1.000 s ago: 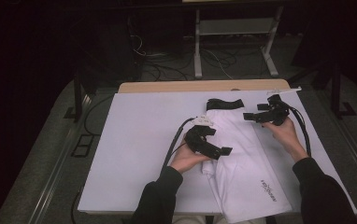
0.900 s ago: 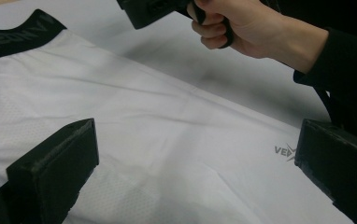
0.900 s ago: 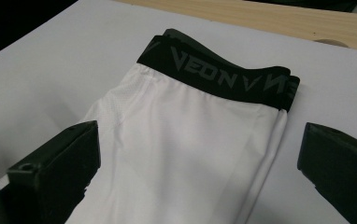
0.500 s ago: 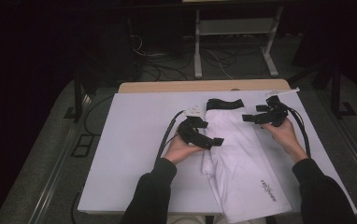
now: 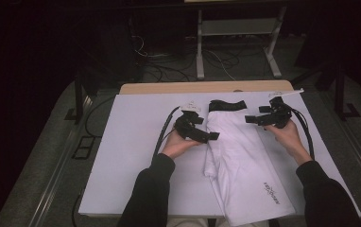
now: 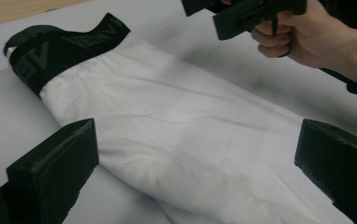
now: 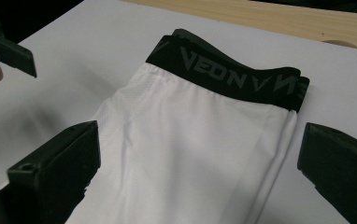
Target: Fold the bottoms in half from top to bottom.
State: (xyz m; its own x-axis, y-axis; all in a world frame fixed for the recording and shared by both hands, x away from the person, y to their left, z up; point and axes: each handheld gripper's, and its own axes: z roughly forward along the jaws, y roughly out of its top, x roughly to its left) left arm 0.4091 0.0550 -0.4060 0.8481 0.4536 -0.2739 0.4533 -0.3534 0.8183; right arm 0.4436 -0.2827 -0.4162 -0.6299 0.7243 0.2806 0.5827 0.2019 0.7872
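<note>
Both grippers [image 5: 215, 136] [image 5: 246, 119] were black and blocky, with square matte jaws; a thick black cable [image 5: 162, 135] trailed from each. The person wore dark long sleeves [image 5: 146, 196].

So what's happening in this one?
A person at a table works on folded white shorts with a black waistband, laid on a white mat. The left gripper hovers at the shorts' left edge, jaws wide open. The right gripper hangs to the right of the waistband, also open. Neither grips the fabric.
</note>
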